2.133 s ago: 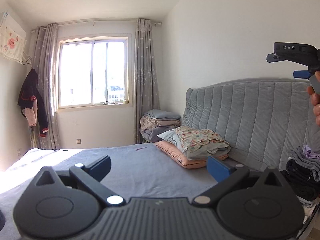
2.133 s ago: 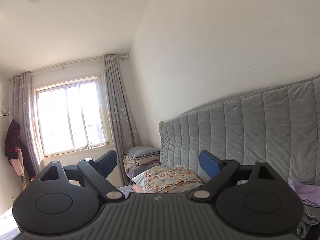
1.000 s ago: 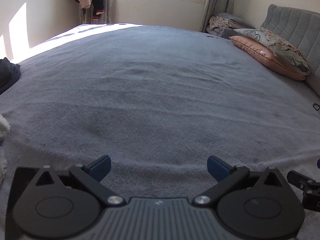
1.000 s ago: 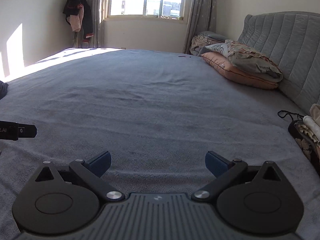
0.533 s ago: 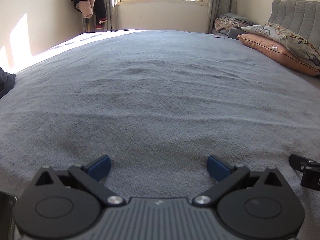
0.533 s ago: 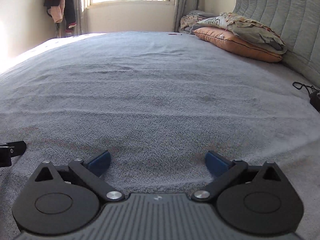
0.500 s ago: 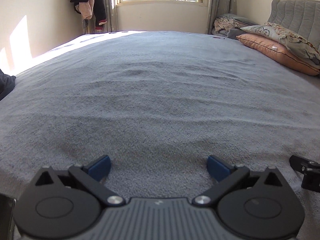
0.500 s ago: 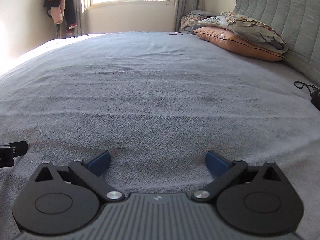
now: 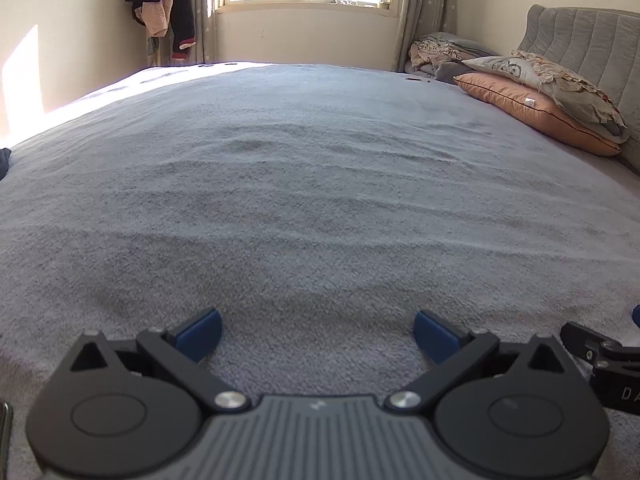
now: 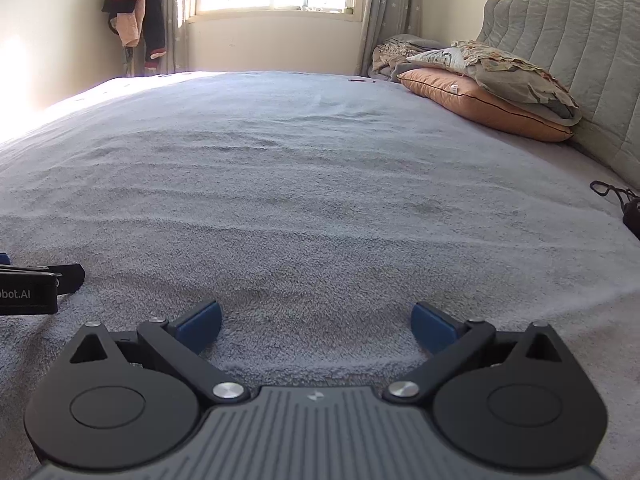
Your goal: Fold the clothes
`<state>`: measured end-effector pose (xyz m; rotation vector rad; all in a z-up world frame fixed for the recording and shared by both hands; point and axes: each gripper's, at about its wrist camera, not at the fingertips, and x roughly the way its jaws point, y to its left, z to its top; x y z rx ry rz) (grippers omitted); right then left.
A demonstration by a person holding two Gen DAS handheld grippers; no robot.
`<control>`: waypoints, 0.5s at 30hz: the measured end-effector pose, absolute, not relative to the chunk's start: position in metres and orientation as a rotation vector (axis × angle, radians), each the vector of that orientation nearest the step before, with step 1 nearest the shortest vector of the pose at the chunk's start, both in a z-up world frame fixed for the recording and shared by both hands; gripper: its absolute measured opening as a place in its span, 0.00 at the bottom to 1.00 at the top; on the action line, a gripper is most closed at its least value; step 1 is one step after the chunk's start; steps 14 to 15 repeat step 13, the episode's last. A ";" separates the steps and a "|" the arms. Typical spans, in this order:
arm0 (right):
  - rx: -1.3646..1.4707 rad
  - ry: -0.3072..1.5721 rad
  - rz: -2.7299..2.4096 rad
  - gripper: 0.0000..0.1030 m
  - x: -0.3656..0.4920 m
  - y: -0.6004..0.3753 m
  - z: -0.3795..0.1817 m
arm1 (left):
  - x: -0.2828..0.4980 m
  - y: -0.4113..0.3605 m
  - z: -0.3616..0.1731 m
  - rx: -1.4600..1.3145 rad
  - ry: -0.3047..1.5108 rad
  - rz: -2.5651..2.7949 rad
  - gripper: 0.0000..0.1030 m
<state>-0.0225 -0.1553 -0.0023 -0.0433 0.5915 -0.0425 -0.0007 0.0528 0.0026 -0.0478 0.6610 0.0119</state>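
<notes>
Bed (image 9: 320,184): a wide grey fleecy cover fills both views, lightly rippled, with nothing spread on the middle where you would fold.
Headboard (image 10: 580,52): padded grey, along your right; the cover runs up to it.
Pillows (image 10: 484,96): an orange one with a floral one stacked on top, against the headboard, well apart from both tongs.
Clothes, where they are: no garment lies in front of you. A dark bundle with a cord (image 10: 628,204) sits at the right edge of the bed, and a dark scrap (image 9: 4,160) shows at the far left edge; which of them you mean to fold I cannot tell. A dark jacket (image 9: 164,4) hangs by the window, well away.
Left tongs (image 9: 318,334): spread wide, holding nothing, low over the cover.
Right tongs (image 10: 316,326): likewise wide apart and empty, just beside the left pair.
Progress: judged from this, no fold has begun; you have yet to fetch a garment.
Risk: so close to the fleece, closing now would likely pinch the bed cover instead of clothing. The two tools sit near enough to knock together if you swing either sideways. The cord on the right bundle could snag a finger.
</notes>
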 end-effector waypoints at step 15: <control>-0.014 0.604 -0.031 1.00 -0.021 -0.161 -0.007 | 0.002 0.055 0.000 -0.056 0.649 0.007 1.00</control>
